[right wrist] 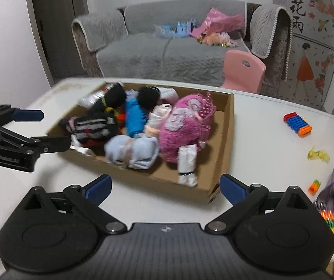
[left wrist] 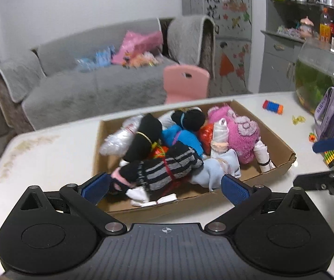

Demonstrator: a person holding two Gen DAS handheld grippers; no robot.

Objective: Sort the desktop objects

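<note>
Your left gripper (left wrist: 164,186): blue ribbed pads spread wide, nothing between them. Your right gripper (right wrist: 165,186): likewise wide and empty. Shallow corrugated cardboard box (right wrist: 227,126) on the glossy white table (right wrist: 260,144), heaped with rolled socks: striped knit (left wrist: 167,165), fuzzy pink bundle (right wrist: 185,126), pale blue roll (right wrist: 132,151). Ridged plastic block toy (right wrist: 297,124) lies well apart, to the box's right.

white table (right wrist: 260,154): cardboard box (right wrist: 225,140), block toy (right wrist: 297,124), maybe yellow wrapper (right wrist: 318,155).
</note>
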